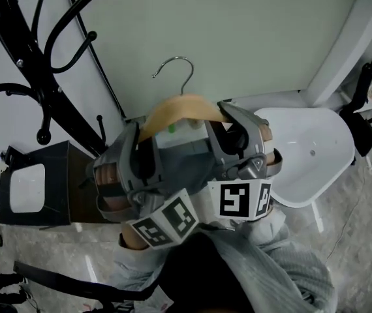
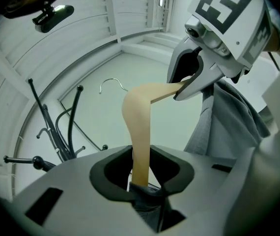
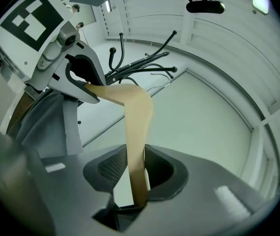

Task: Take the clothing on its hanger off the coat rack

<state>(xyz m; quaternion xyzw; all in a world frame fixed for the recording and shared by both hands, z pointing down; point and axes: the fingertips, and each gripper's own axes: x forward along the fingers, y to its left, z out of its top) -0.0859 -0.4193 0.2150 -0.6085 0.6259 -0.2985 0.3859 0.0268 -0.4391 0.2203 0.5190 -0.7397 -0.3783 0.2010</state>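
Clamped with the left gripper point(image 2: 141, 173) onto 1 arm of the wooden hanger point(image 2: 139, 117), pale wood pinched from both sides and rising straight ahead out of the jaws. Clamped likewise with the right gripper point(image 3: 136, 173) onto the hanger's other arm, wood squeezed tight between its jaws. Facing each other across the hanger, 2 grippers at opposite ends, marker cubes turned toward the person. Above and between them in the head view, the hanger's metal hook point(image 1: 181, 70), out in open air and touching nothing. Draped from the hanger below the wood, grey clothing point(image 2: 228, 122), hanging just under the right gripper in the left gripper view and bunched dark at the base of the left gripper's own jaws. Well off to the left of the left gripper, the black coat rack point(image 1: 36, 70), curved pegs apart from hook and hanger alike. Off to the right of the right gripper, a white chair point(image 1: 316, 149). Just behind the cubes, at the bottom of the head view, a grey sleeve point(image 1: 271, 259).
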